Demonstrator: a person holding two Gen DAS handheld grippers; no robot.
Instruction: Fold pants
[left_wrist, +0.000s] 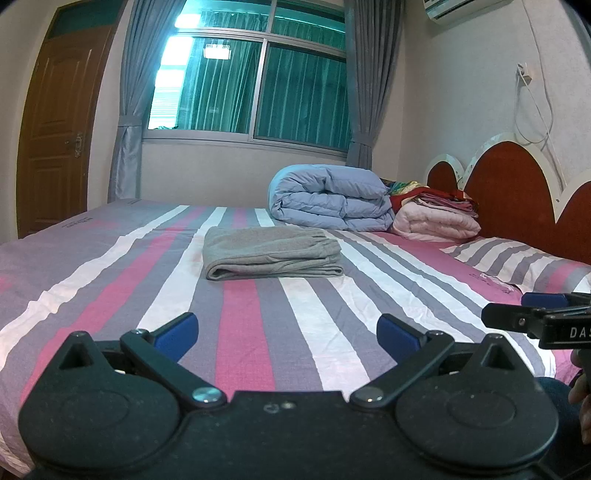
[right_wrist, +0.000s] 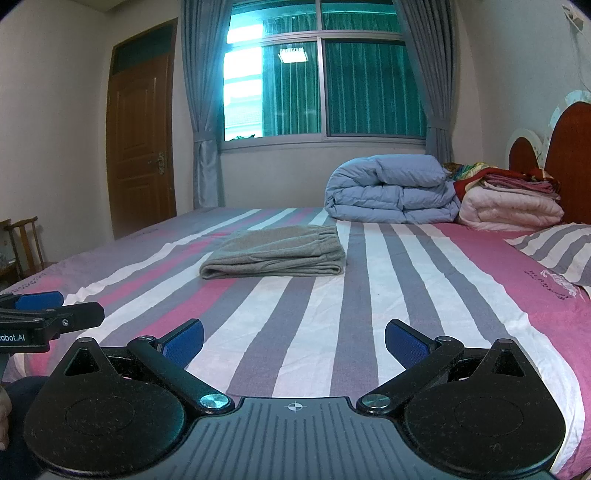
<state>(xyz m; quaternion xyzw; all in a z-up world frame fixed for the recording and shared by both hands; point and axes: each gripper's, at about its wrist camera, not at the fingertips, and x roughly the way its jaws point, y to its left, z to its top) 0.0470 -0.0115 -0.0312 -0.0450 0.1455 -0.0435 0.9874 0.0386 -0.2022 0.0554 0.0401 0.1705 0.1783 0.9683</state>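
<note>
Left gripper (left_wrist: 287, 330) hangs wide open and empty over the near striped bed (left_wrist: 110, 280). The folded grey pants (left_wrist: 271, 253) lie mid-bed, farther off. Right gripper (right_wrist: 294, 338) is equally wide. Only its view shows a chair (right_wrist: 24, 240) far left.

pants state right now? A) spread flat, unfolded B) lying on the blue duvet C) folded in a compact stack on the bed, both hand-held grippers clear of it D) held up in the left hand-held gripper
C: the grey pants lie folded in layers on the striped bedsheet, while the left hand-held gripper and the right hand-held gripper are both open, holding nothing, short of the pants.
</note>
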